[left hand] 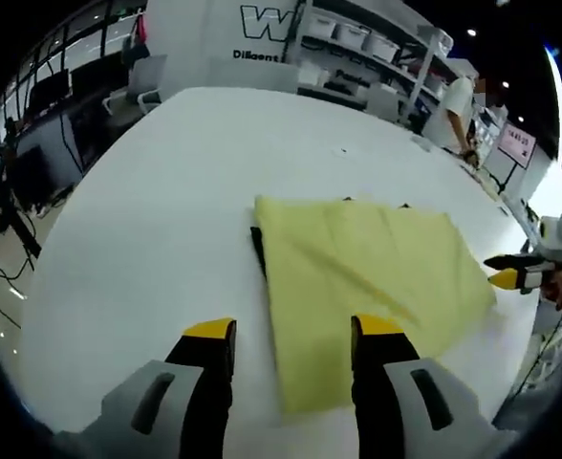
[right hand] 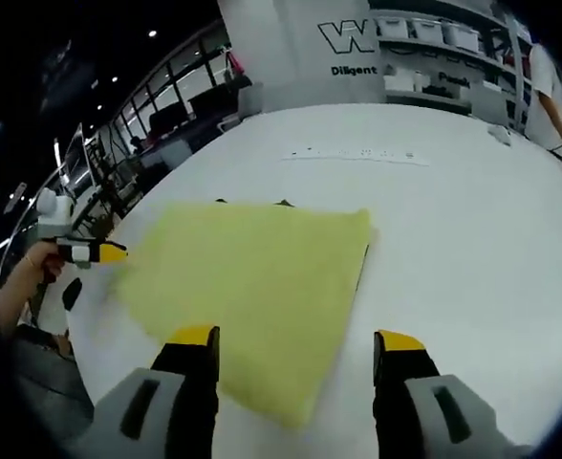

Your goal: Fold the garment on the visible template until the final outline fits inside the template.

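One garment (left hand: pixel 367 287), pale yellow, lies flat on the white table (left hand: pixel 166 210). It is folded into a rough four-sided shape with soft creases running across the top layer. A dark strip of the template (left hand: pixel 258 251) shows along one edge of the cloth, and small dark bits peek out at the far edge; the rest of the template is covered, so whether the outline fits inside it cannot be told.

Left gripper view: left gripper (left hand: pixel 292 337) low over the near edge of the garment, jaws set wide apart, nothing between them. One tip stands over bare table, the other over the cloth. The right gripper (left hand: pixel 510 278) shows at the table's edge, just beside the garment's corner; its tips look close together, but too small to be sure from here. A person stands at the far end of the table. Shelves with white bins and a sign with large letters stand behind.

Right gripper view: right gripper (right hand: pixel 300 338) with jaws clearly apart, holding nothing, one tip over the garment (right hand: pixel 252 287), the other over bare table (right hand: pixel 453 210). Template strip (right hand: pixel 361 271) shows along the cloth's edge. Another gripper (right hand: pixel 97 251), held in a hand, sits near the opposite corner. A pale strip with marks lies farther off on the table.

Count: one garment, one template, two grippers.
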A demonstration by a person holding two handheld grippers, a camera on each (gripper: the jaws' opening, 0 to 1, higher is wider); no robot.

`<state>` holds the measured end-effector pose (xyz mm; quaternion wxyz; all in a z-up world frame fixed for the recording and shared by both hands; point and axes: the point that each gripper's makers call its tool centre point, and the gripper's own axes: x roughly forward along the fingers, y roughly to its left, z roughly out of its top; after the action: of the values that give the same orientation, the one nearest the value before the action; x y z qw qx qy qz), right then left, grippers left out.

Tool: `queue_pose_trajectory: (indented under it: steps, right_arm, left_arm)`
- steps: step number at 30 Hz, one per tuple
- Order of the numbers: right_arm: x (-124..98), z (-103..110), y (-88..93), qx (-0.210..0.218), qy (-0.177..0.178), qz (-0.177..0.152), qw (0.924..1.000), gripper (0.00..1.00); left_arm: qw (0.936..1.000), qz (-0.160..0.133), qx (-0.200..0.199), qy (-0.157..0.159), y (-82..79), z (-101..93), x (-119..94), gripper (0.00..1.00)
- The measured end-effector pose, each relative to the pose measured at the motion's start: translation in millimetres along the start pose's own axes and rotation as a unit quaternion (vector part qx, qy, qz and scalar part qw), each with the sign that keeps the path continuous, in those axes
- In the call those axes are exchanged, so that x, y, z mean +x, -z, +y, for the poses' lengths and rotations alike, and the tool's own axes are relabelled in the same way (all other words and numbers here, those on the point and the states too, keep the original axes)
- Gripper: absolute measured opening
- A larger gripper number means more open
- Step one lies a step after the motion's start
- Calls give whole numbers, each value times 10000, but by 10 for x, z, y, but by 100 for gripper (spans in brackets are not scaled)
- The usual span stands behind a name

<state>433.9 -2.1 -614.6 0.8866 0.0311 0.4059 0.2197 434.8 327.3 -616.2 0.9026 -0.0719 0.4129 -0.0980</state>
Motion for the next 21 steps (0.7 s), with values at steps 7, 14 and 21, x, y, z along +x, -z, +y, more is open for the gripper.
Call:
queue_pose_trajectory:
  steps: [7,14,21]
  right_arm:
    - [-38,37,158,-7,-19,70,10000,53]
    - [-70,20,274,53,29,135,9999,41]
    - [-117,16,378,17,73,209,9998,26]
  left_arm:
    - [9999,107,-22,6,137,-21,-48,44]
    - [9999,125,-95,21,244,-15,-80,32]
    - [9997,193,-139,46,318,7,-93,25]
